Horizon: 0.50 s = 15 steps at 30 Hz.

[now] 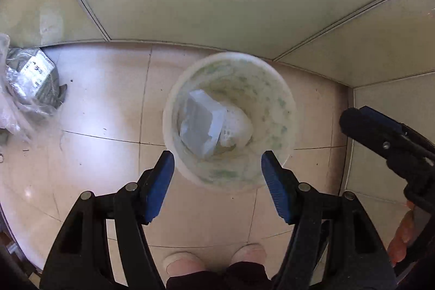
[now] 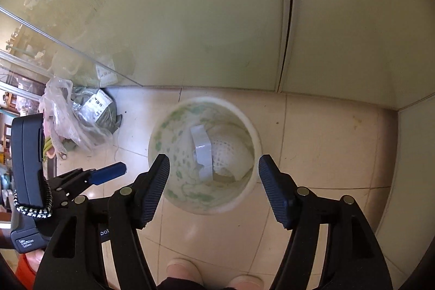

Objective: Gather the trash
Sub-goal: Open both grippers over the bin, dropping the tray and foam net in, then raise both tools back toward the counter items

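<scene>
A white bin with a green pattern (image 1: 274,89) stands on the tiled floor; it also shows in the right wrist view (image 2: 168,132). Inside lie a grey-white flat packet (image 1: 202,121) and a white foam net (image 1: 236,127), seen in the right wrist view as the packet (image 2: 202,148) and the net (image 2: 231,151). My left gripper (image 1: 217,162) hangs above the bin's near rim, open and empty. My right gripper (image 2: 213,167) is also above the bin, open and empty. The right gripper's fingers (image 1: 364,121) show at the right edge of the left wrist view.
A crumpled clear plastic bag with a green bundle (image 1: 30,89) lies on the floor at the left by the glass wall; it also shows in the right wrist view (image 2: 78,116). Pale green glass panels (image 2: 190,18) stand behind the bin. My feet (image 1: 214,260) are just below the bin.
</scene>
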{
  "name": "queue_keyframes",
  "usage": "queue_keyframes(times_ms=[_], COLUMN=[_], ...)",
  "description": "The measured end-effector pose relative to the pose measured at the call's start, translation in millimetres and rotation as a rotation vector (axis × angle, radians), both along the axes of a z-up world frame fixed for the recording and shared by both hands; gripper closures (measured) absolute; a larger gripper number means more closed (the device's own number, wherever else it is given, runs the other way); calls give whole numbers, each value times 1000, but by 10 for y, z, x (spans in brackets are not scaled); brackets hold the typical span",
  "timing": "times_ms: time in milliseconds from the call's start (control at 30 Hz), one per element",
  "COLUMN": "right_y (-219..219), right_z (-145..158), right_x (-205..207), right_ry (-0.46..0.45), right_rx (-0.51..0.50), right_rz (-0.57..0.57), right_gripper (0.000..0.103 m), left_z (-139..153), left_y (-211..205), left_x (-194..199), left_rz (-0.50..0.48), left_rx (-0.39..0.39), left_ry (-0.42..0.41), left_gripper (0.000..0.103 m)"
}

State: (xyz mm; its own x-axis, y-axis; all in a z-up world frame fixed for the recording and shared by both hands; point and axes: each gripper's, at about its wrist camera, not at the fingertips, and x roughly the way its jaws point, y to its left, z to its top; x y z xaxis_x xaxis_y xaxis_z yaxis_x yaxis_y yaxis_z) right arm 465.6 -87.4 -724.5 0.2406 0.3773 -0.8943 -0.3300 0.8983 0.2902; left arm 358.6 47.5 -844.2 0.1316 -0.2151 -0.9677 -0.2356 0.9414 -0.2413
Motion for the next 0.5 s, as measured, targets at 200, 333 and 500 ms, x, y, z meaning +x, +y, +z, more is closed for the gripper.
queue_keyframes(times_ms=[200, 333, 500], right_y=[-30, -124, -211], right_z=[465, 1066, 2037], right_x=[-132, -275, -517], right_ry=[-7, -19, -50], right_rx=[-3, -2, 16], right_rz=[-12, -17, -32], right_gripper=[38, 39, 39], left_z=[645, 1405, 2567], left_y=[57, 95, 173], left_x=[-60, -132, -259], left_rz=[16, 25, 44], left_rx=[47, 79, 101], left_ry=[-24, -53, -108], left_gripper=[37, 37, 37])
